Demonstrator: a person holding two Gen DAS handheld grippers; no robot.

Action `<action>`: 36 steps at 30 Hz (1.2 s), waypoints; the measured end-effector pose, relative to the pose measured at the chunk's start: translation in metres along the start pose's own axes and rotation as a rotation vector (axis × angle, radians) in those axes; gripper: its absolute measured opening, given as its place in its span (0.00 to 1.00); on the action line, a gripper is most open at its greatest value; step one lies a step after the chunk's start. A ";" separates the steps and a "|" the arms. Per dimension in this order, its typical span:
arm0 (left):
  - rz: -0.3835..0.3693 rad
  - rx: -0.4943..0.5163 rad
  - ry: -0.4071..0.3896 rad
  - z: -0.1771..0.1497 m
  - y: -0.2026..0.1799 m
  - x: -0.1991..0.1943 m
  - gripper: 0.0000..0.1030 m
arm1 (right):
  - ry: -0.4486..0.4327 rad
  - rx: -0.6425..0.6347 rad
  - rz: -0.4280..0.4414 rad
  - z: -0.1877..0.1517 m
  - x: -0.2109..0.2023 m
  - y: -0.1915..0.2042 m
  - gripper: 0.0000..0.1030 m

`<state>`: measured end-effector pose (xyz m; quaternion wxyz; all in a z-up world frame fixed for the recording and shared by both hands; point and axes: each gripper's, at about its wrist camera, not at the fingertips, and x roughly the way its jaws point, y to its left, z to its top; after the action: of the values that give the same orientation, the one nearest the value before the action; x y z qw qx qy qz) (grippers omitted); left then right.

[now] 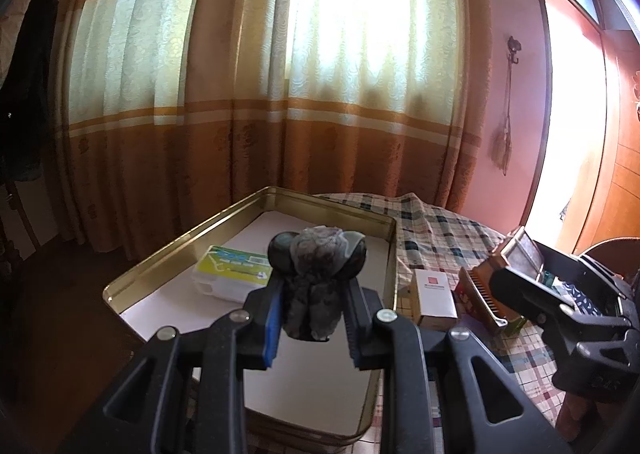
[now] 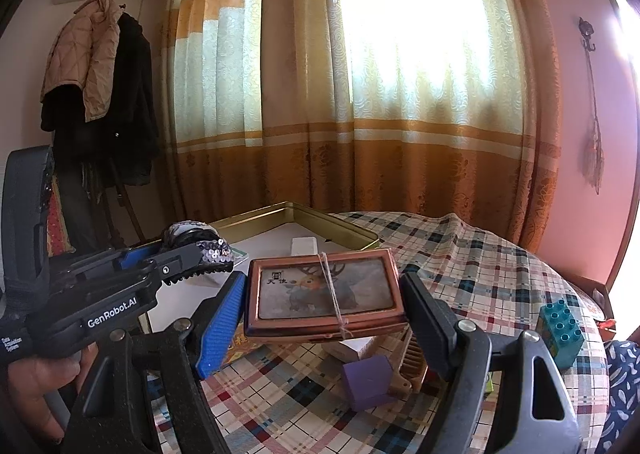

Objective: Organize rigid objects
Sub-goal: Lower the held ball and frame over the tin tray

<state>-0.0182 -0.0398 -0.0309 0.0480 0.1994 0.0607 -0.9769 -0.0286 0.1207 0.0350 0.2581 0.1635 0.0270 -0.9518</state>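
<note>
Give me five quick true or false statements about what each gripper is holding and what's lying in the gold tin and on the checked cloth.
1. The left gripper holds a dark sequined item. True.
2. The right gripper holds a purple block. False: it grips a copper-framed box; the purple block lies on the checked cloth.
3. A white packet lies in the gold tin. True.
4. The blue brick lies in the tin. False: it stands on the cloth.
5. String is tied around the box. True.
</note>
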 end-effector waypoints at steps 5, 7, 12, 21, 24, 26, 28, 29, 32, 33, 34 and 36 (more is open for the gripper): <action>0.014 -0.006 0.003 0.001 0.005 0.003 0.24 | 0.010 -0.009 0.010 0.001 0.003 0.003 0.77; 0.018 -0.005 0.004 0.002 0.006 0.003 0.24 | 0.015 -0.011 0.014 0.001 0.005 0.005 0.77; 0.029 -0.010 0.002 0.003 0.010 0.004 0.24 | 0.020 -0.023 0.032 0.002 0.009 0.014 0.77; 0.051 -0.035 0.010 0.007 0.025 0.007 0.24 | 0.045 -0.050 0.053 0.003 0.017 0.024 0.77; 0.057 -0.040 0.017 0.010 0.031 0.009 0.24 | 0.055 -0.060 0.063 0.007 0.021 0.025 0.77; 0.064 -0.045 0.030 0.013 0.034 0.011 0.24 | 0.063 -0.071 0.072 0.014 0.027 0.027 0.77; 0.074 -0.048 0.032 0.017 0.040 0.012 0.24 | 0.067 -0.080 0.084 0.021 0.033 0.029 0.77; 0.077 -0.049 0.034 0.020 0.042 0.012 0.24 | 0.072 -0.081 0.091 0.025 0.037 0.029 0.77; 0.079 -0.060 0.056 0.029 0.049 0.017 0.24 | 0.103 -0.091 0.100 0.032 0.052 0.031 0.77; 0.075 -0.067 0.066 0.033 0.051 0.020 0.24 | 0.113 -0.094 0.101 0.034 0.057 0.031 0.77; 0.073 -0.070 0.073 0.036 0.053 0.023 0.24 | 0.124 -0.095 0.103 0.035 0.064 0.032 0.77; 0.066 -0.064 0.093 0.042 0.054 0.029 0.24 | 0.145 -0.092 0.109 0.038 0.073 0.032 0.77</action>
<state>-0.0546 -0.1013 -0.0095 0.0838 0.2449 0.0875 -0.9619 -0.0836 0.0526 0.0478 0.3141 0.2213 0.0806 -0.9197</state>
